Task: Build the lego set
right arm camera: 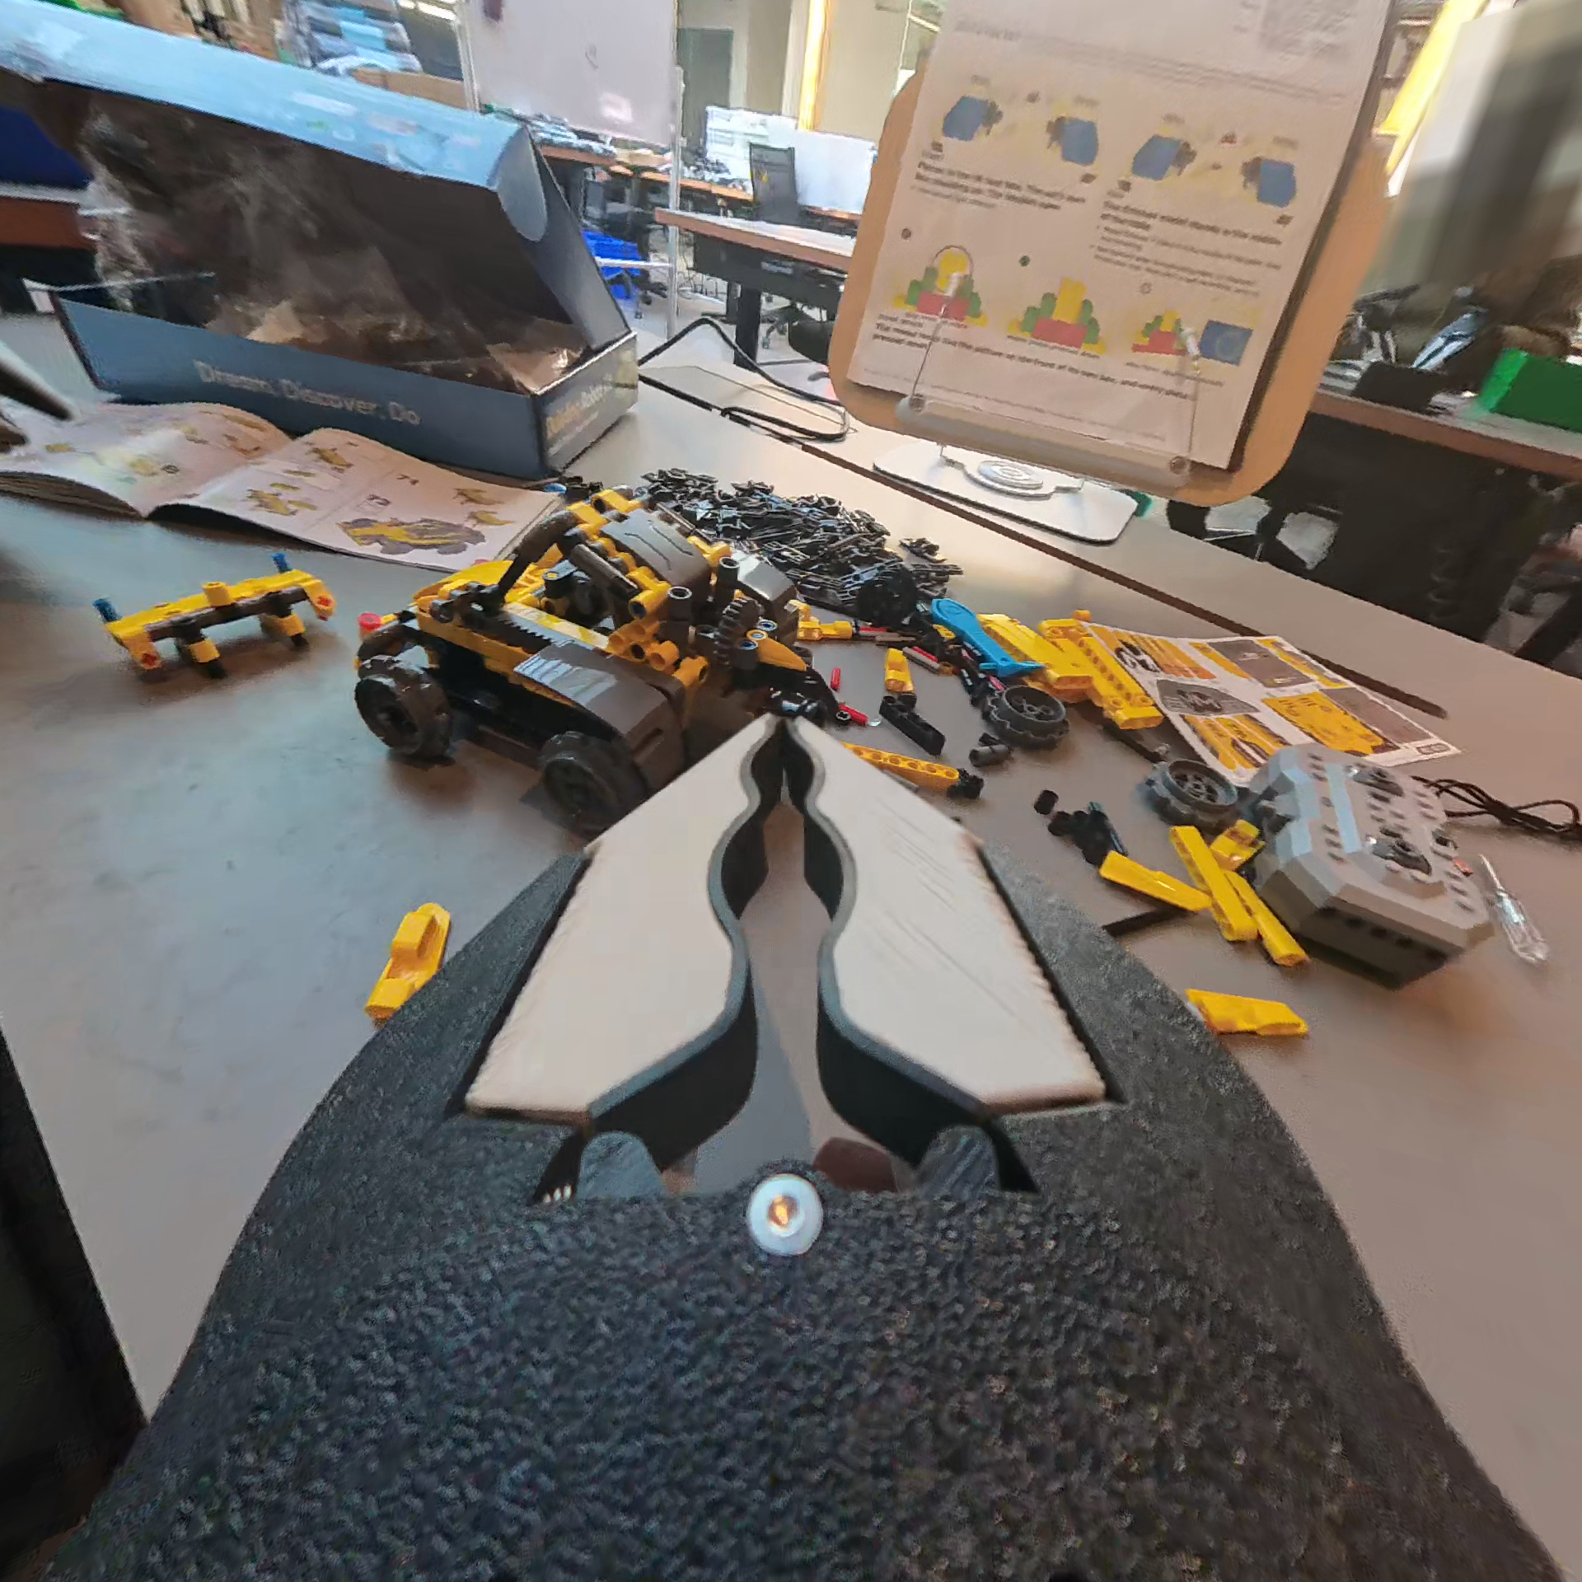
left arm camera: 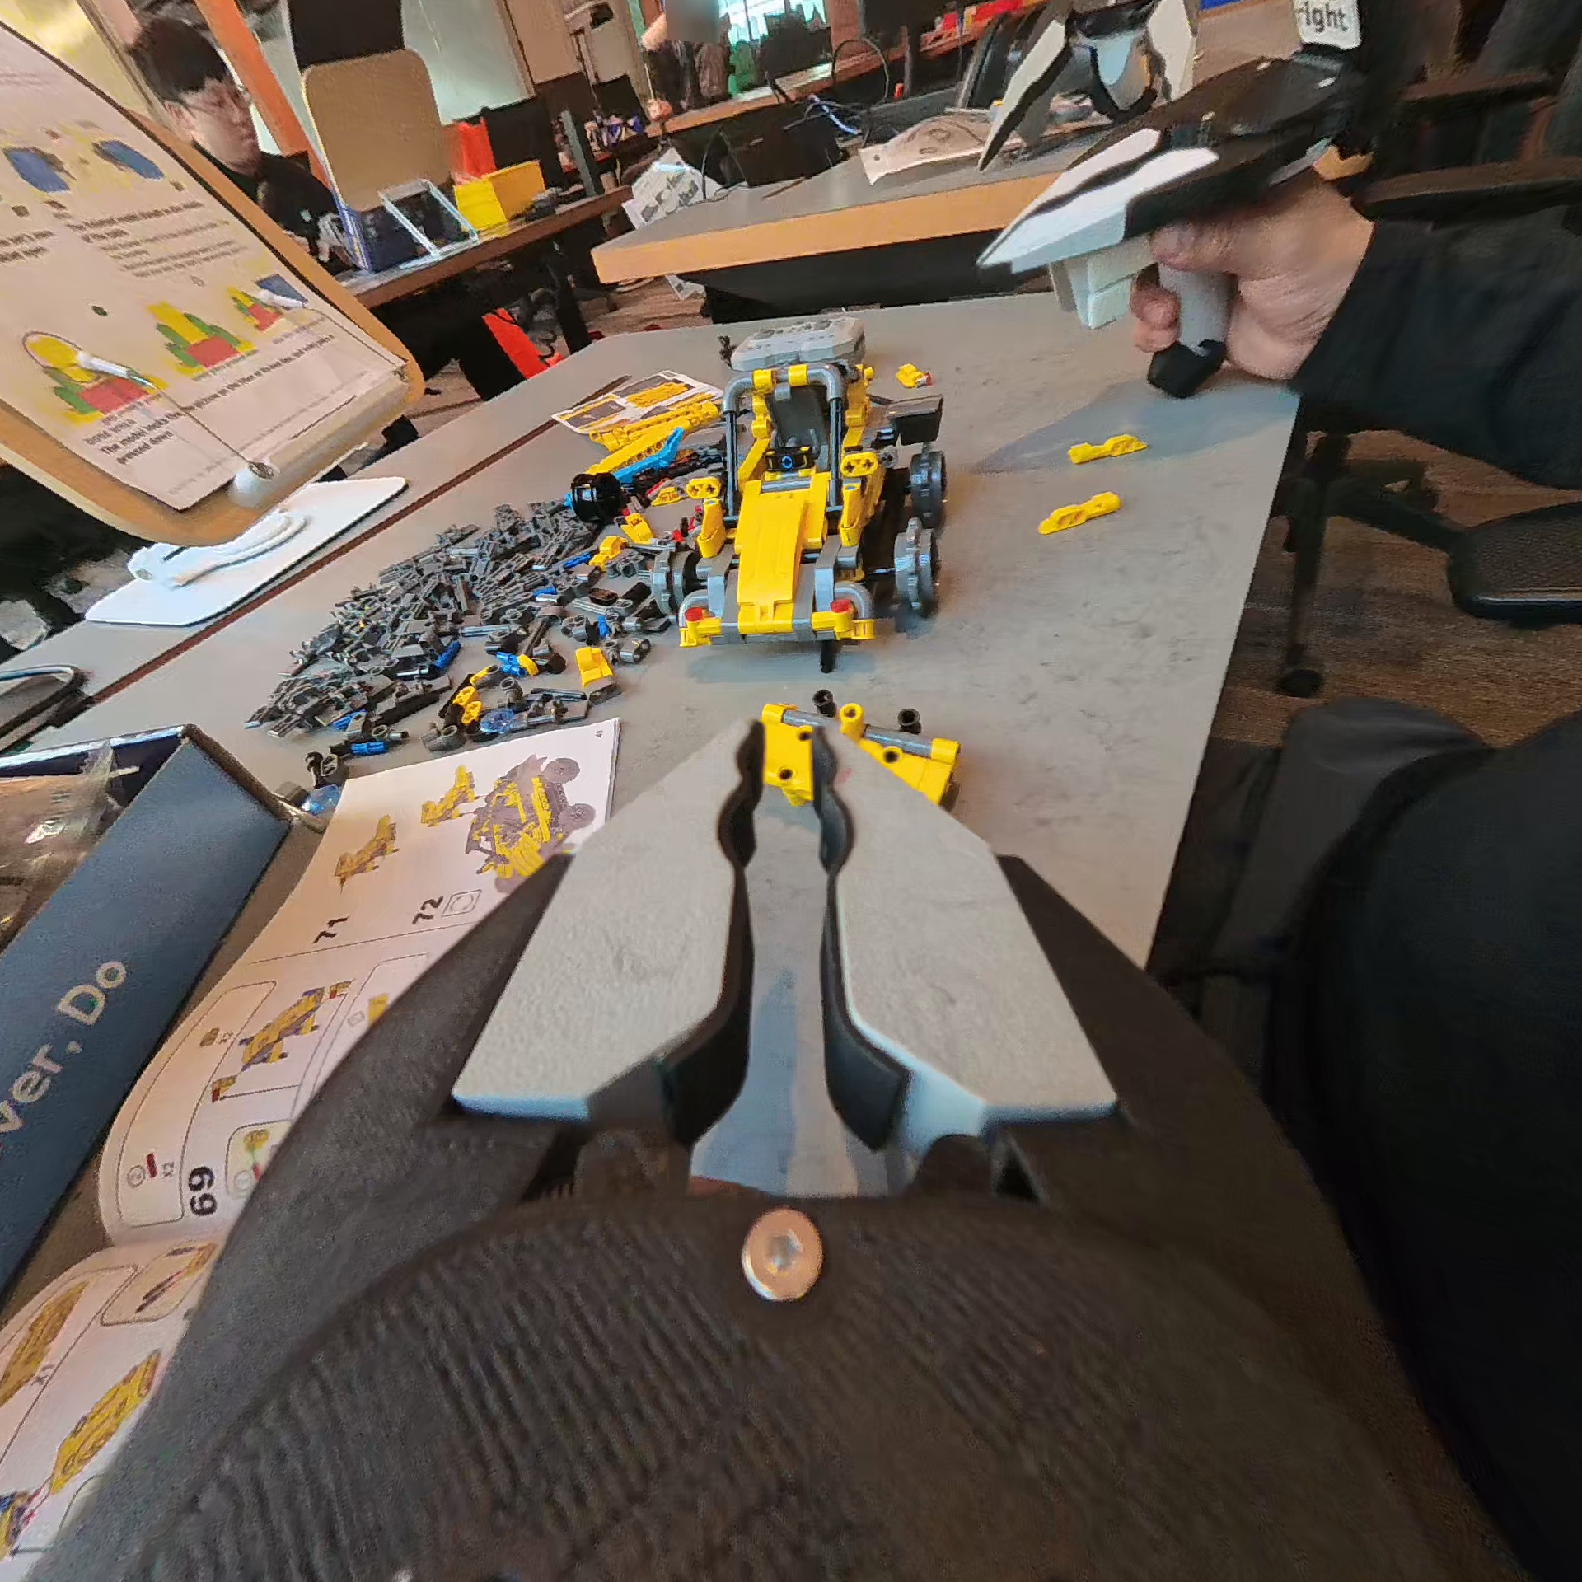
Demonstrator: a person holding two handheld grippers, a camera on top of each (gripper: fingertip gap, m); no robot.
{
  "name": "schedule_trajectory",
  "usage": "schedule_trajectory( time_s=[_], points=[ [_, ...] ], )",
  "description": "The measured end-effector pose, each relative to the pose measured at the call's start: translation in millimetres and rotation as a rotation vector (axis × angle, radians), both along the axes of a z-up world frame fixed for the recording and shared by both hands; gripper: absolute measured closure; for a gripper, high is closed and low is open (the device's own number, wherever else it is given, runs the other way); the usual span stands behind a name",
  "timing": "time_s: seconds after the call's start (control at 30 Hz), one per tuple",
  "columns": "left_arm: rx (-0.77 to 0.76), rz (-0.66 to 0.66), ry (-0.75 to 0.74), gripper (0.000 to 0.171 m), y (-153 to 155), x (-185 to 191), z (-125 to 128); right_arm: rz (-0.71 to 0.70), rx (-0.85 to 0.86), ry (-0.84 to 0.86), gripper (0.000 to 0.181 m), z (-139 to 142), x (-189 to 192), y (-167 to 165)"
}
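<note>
The left gripper (left arm camera: 788, 753) lay low over the grey table (left arm camera: 1113, 668), its jaws drawn narrow with the tips pinched on a small yellow sub-assembly (left arm camera: 860, 753) that rested on the table just on the near side of the yellow model vehicle (left arm camera: 796, 514). Left of that gripper, an open instruction booklet (left arm camera: 411, 865) lay flat, nearer than the vehicle, and a dark blue box (left arm camera: 120, 959) lay beside the booklet. The right gripper (right arm camera: 783, 736) hung in the air above the table, its jaws almost closed with nothing between them; in its own view the tips pointed at the vehicle's side, though how far above it they sat could not be told. A hand (left arm camera: 1250, 282) gripped its handle. Near that gripper's body, a loose yellow piece (right arm camera: 411, 959) lay on the table, on the near side of the vehicle. Left of the vehicle spread a heap of dark grey parts (left arm camera: 462, 616), and right of it two yellow connectors (left arm camera: 1087, 479) lay apart from the rest. Behind the vehicle sat a grey battery unit (left arm camera: 800, 338), with a sticker sheet (left arm camera: 638, 402) beside it. Farther off, left of the vehicle, a printed sheet stood on a wooden stand (left arm camera: 171, 282)
</note>
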State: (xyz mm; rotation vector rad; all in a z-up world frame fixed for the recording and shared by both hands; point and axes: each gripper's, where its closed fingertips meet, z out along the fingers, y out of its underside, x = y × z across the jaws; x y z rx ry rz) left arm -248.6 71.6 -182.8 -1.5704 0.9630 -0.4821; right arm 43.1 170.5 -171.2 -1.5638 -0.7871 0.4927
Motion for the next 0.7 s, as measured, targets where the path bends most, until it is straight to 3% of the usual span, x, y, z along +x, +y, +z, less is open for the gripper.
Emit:
schedule_trajectory(
  time_s=[0.07, 0.13, 0.17, 0.27, 0.33, 0.6, 0.7],
  points=[
    [-0.018, -0.008, 0.010, 0.171, 0.4, 1.2, -2.7, 0.005, -0.013, 0.027, 0.172, 1.6, 2.0, 1.0],
    [-0.026, -0.015, 0.025, 0.161, 0.2, 2.8, -5.3, -0.002, -0.022, 0.034, 0.150, 1.8, 3.2, 2.4],
    [-0.027, -0.014, 0.030, 0.153, 0.4, 3.1, -5.9, 0.020, -0.036, 0.027, 0.150, 0.5, 0.7, -0.2],
    [-0.026, -0.015, 0.022, 0.150, 0.2, 2.5, -4.8, 0.112, -0.111, -0.016, 0.152, -10.5, -11.1, -9.6],
    [-0.036, -0.016, 0.011, 0.143, 0.8, 1.9, -4.2, 0.103, -0.123, -0.053, 0.152, -16.5, -13.0, -6.9],
    [-0.077, -0.023, 0.024, 0.152, 2.4, 3.2, -8.9, 0.143, -0.169, -0.067, 0.145, -20.4, -21.3, -9.2],
    [-0.081, -0.020, 0.029, 0.149, 3.0, 3.3, -9.8, 0.194, -0.196, -0.094, 0.130, -22.1, -30.1, -18.7]
  ],
)
